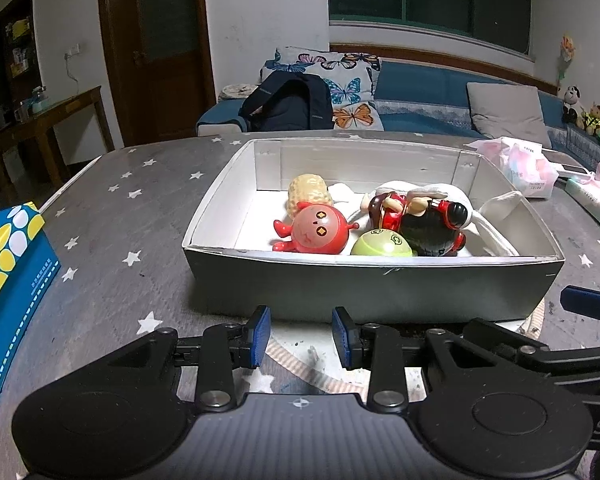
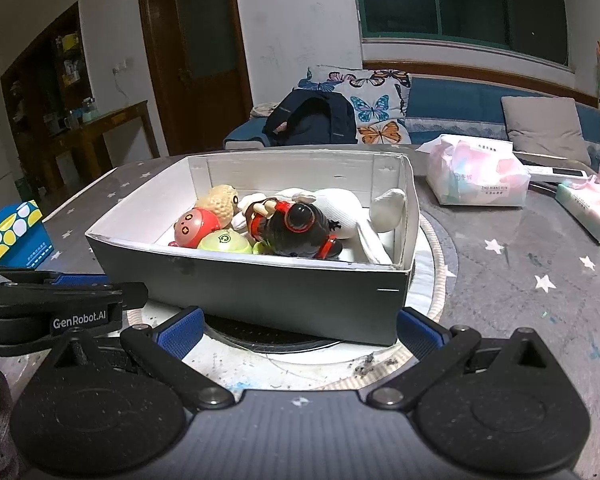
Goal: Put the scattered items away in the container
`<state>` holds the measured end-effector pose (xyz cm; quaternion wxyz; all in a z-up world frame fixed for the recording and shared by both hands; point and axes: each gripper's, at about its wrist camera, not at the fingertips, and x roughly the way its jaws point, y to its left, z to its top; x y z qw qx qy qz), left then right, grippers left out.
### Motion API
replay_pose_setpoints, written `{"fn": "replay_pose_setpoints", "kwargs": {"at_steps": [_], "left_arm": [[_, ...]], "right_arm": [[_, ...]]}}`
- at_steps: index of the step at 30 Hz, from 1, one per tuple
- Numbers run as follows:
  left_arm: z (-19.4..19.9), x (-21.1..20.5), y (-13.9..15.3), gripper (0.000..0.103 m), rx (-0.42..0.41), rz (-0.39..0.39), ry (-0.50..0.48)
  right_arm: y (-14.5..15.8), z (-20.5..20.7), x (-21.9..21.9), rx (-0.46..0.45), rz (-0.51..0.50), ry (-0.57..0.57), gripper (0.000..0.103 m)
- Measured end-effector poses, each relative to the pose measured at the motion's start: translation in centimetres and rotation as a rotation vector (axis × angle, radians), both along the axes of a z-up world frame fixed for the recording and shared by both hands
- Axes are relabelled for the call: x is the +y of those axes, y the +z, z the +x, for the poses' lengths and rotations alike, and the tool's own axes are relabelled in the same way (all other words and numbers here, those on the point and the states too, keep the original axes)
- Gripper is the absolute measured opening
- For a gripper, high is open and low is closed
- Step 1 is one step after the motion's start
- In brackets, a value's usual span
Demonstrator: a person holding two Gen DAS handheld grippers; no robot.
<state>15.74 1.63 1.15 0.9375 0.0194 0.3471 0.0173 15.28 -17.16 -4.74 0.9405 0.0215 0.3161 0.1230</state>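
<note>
A grey box with a white inside (image 1: 364, 292) (image 2: 260, 292) stands on the star-patterned table. It holds a red round toy (image 1: 318, 230) (image 2: 196, 227), a beige peanut-shaped toy (image 1: 309, 193) (image 2: 221, 199), a green ball (image 1: 381, 244) (image 2: 225, 241), a black-and-red figure (image 1: 424, 218) (image 2: 296, 226) and a white cloth item (image 1: 496, 216) (image 2: 340, 210). My left gripper (image 1: 301, 335) hangs just before the box's near wall, open a little, with nothing between its blue pads. My right gripper (image 2: 298, 330) stands wide open in front of the same wall, also with nothing in it.
A blue and yellow carton (image 1: 8, 280) (image 2: 14, 240) lies at the left. Tissue packs (image 1: 528, 170) (image 2: 478, 178) sit at the right of the table. A round white mat (image 2: 432, 276) lies under the box. Behind the table is a blue sofa (image 1: 420, 92) with cushions.
</note>
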Motion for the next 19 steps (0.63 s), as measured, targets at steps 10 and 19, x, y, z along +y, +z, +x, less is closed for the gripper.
{"fn": "replay_pose_setpoints", "kwargs": {"at_steps": [10, 19], "left_arm": [[0.63, -0.16, -0.12, 0.036, 0.003, 0.012, 0.0], [0.92, -0.03, -0.01, 0.029, -0.013, 0.004, 0.007]], "right_arm": [[-0.26, 0.73, -0.18, 0.009, 0.003, -0.001, 0.103], [-0.27, 0.93, -0.04, 0.008, 0.004, 0.0, 0.103]]}}
